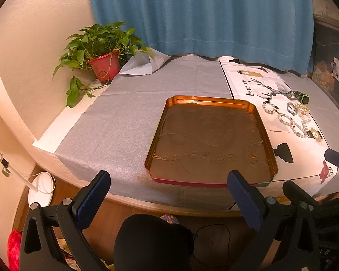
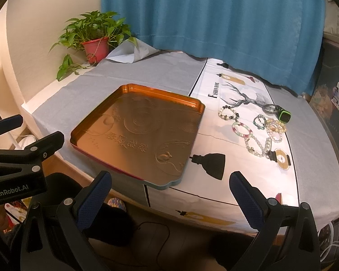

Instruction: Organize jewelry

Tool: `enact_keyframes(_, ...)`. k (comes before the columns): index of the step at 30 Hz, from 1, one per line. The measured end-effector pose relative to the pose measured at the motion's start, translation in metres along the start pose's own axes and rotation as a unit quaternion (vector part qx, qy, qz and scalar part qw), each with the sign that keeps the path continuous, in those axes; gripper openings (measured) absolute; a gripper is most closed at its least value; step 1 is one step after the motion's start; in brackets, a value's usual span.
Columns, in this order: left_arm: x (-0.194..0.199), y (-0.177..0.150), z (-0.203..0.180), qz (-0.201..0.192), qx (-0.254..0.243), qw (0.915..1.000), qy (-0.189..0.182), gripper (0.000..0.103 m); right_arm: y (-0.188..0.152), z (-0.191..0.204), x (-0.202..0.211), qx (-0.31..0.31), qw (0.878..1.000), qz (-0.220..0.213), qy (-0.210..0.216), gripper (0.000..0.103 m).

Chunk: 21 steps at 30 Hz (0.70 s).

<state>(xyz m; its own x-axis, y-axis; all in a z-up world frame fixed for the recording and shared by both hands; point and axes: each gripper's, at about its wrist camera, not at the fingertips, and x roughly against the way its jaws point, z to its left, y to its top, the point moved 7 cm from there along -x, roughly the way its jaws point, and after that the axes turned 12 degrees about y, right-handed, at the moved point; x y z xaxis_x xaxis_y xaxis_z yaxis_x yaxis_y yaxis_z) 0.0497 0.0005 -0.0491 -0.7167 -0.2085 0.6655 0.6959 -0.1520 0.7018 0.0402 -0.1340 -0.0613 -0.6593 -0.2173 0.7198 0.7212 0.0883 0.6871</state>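
An empty orange metal tray (image 1: 211, 135) (image 2: 137, 131) lies on the table. Several beaded bracelets (image 2: 255, 133) (image 1: 291, 117) lie in a cluster on the white printed cloth to the tray's right, with a metal ring (image 2: 270, 108) and a green watch (image 2: 284, 115) (image 1: 305, 99) behind them. My left gripper (image 1: 169, 180) is open and empty, held off the table's near edge in front of the tray. My right gripper (image 2: 170, 180) is open and empty, held at the near edge by the tray's front right corner. The left gripper also shows in the right wrist view (image 2: 31, 131).
A potted plant (image 1: 101, 61) (image 2: 95, 38) in a red pot stands at the back left by the wall. A blue curtain (image 2: 214, 22) hangs behind the table. A grey cloth (image 1: 128, 117) covers the table's left part. A black lamp print (image 2: 212, 161) marks the white cloth.
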Motion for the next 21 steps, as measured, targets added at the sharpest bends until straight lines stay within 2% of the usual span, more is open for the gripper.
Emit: enact_keyframes(21, 0.0, 0.0, 0.0003, 0.0, 0.0, 1.0, 0.001, 0.103, 0.0012, 0.0004, 0.0006, -0.001, 1.0, -0.001, 0.001, 0.103)
